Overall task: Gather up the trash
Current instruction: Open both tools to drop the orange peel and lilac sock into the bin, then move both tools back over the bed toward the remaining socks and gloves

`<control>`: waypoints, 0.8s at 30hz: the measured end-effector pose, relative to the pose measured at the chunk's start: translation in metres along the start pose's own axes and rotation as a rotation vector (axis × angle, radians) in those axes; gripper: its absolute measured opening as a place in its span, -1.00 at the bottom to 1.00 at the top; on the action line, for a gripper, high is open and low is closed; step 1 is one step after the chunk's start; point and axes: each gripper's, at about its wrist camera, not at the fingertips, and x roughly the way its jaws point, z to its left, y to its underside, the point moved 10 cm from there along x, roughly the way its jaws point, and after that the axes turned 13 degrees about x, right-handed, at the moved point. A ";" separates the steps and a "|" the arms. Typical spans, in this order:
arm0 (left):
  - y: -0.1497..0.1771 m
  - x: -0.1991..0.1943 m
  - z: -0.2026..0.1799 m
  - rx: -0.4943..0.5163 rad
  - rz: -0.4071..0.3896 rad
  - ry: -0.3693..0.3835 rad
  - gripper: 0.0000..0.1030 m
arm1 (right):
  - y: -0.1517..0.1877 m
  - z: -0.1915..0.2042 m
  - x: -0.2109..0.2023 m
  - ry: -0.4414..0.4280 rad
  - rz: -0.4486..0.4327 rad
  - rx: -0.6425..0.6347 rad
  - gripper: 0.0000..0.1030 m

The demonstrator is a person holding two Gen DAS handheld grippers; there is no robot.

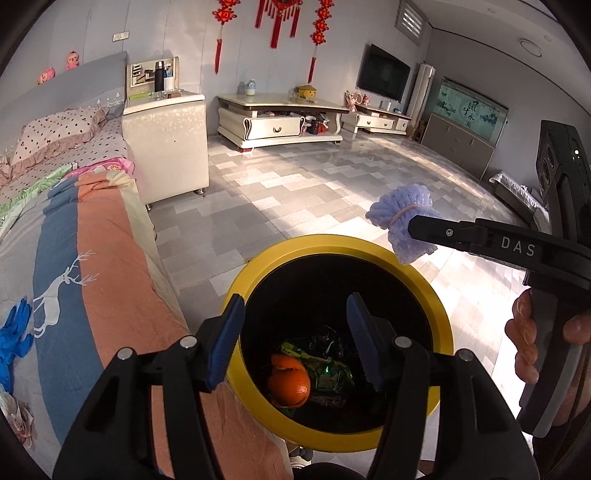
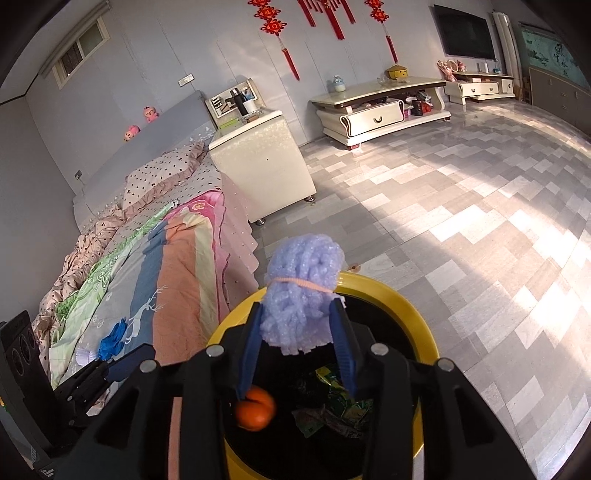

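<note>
Tiled bedroom floor, yellow-rimmed bin (image 1: 441, 314) at lower centre. Left gripper (image 1: 295, 336) apart, empty. Right gripper (image 2: 300, 334) clamped on purple foam (image 2: 301, 288), half outside rim; could miss, land on floor.

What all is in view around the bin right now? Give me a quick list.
trash bin: 1, black with yellow rim, on floor beside bed
orange: 1, partly peeled, inside bin
wrappers: several, mostly green, inside bin
foam net: 1, lilac, tied with a pink band, between right tool's pads above bin
glove: 1, blue, on quilt
quilt: 1, striped orange, blue and grey, on bed
pillow: 1, pink dotted, head of bed
bedside cabinet: 1, cream, next to bed
TV stand: 1, cream, by wall
TV: 1, black, on wall
knot ornaments: several, red, on wall
left tool: open, empty, over bin
right tool: pads against the net
hand: 1, on right tool's grip
</note>
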 end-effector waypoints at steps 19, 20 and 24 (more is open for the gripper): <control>0.021 -0.057 0.082 -0.058 -0.052 -0.156 0.67 | 0.007 0.028 -0.015 0.009 -0.024 0.001 0.22; 0.024 -0.061 0.090 -0.067 -0.054 -0.168 0.68 | 0.008 0.032 -0.016 0.004 -0.022 -0.003 0.22; 0.035 -0.082 0.124 -0.098 -0.063 -0.213 0.71 | 0.011 0.056 -0.017 -0.011 -0.023 -0.031 0.23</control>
